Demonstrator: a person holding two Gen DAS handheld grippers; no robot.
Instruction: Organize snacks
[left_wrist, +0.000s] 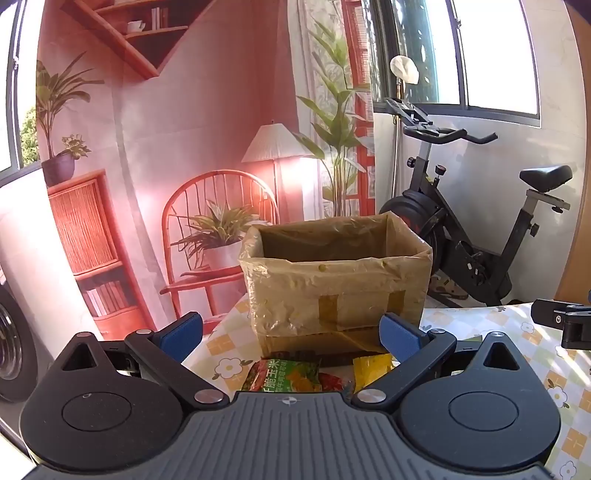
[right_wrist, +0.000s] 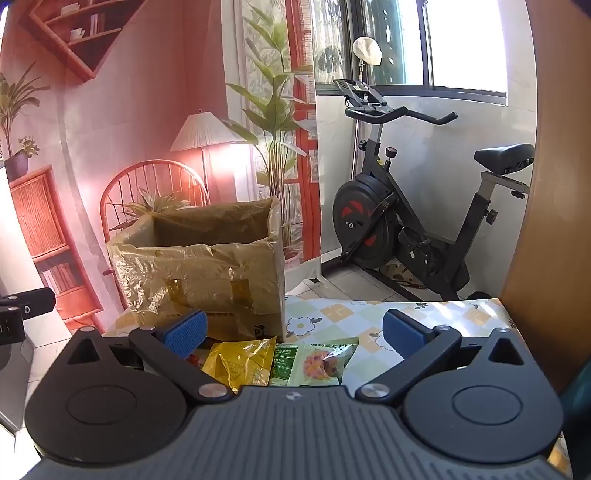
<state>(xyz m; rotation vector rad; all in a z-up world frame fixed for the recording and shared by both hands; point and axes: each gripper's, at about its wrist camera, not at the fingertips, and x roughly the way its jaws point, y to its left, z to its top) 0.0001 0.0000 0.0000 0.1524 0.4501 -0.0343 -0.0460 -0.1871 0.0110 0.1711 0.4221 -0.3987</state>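
- The snacks sit in a little pile on the table right in front of the cardboard box (left_wrist: 334, 284). From the left wrist view I can make out a green corn snack packet (left_wrist: 282, 374) with Chinese print, a red packet (left_wrist: 332, 382) peeking out beside it, and a yellow packet (left_wrist: 371, 367) to its right.
- The right wrist view shows the same yellow packet (right_wrist: 236, 360), plus a pale green packet (right_wrist: 317, 363) with a fruit picture on it, lying just to the right and touching it (their lower edges are hidden behind the gripper body).
- The box is open at the top, lined with crinkly clear plastic and patched with brown tape. Nothing is visible inside from these angles.
- Left gripper (left_wrist: 291, 332): jaws spread wide, nothing between them, blue pads hovering over the snack pile with the box just beyond.
- Right gripper (right_wrist: 293, 328): also spread wide and holding nothing, sitting above the yellow and pale green packets.
- Each gripper pokes into the other's view at the frame edge, so they're side by side.
- The table wears a checkered tablecloth (right_wrist: 369, 314) with little white flowers.
- Behind it all hangs a printed backdrop (left_wrist: 166, 147) of a pinkish room with a chair, lamp and plants, and a black exercise bike (right_wrist: 406, 221) stands by the window (right_wrist: 465, 44) on the right.
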